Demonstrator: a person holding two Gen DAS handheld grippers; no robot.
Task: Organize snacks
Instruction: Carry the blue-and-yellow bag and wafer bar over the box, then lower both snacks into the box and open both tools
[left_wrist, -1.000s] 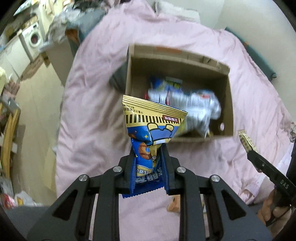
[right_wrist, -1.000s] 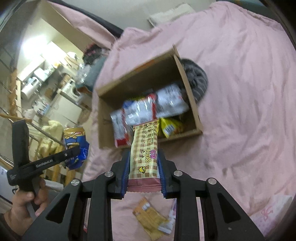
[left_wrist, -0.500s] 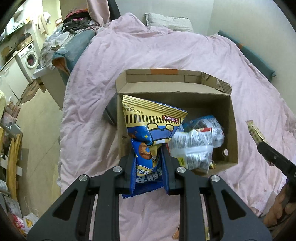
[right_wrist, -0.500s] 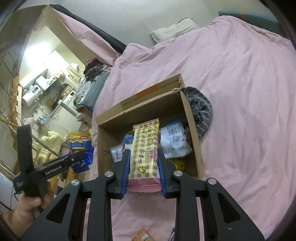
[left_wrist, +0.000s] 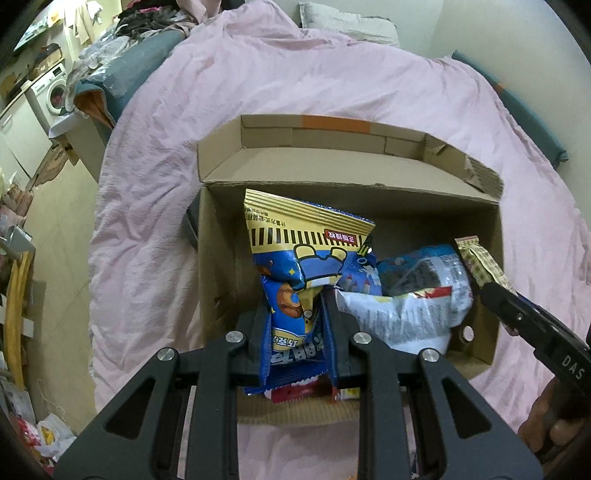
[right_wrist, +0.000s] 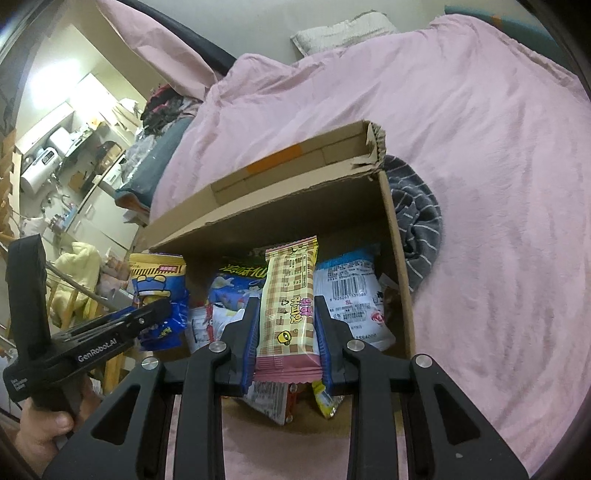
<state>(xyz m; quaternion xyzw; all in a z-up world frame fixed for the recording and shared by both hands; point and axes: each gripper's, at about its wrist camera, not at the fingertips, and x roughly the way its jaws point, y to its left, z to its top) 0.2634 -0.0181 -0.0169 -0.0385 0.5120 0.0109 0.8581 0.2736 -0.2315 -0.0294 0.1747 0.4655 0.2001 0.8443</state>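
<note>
Blue-yellow snack bag (left_wrist: 295, 280) clamped in left gripper (left_wrist: 294, 325), checkered pink bar (right_wrist: 291, 302) clamped in right gripper (right_wrist: 284, 332), both held over cardboard box (left_wrist: 218, 258) w/ assorted snack packs (left_wrist: 413, 295) inside.

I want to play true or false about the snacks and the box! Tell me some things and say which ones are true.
1. The left gripper is clamped on a blue and yellow snack bag. True.
2. The right gripper is empty. False: it holds a pink checked snack pack.
3. The cardboard box already has snacks inside. True.
4. The box sits on a wooden floor. False: it sits on a pink bedspread.
5. A grey striped cloth lies inside the box. False: it lies outside, against the box's wall.
</note>
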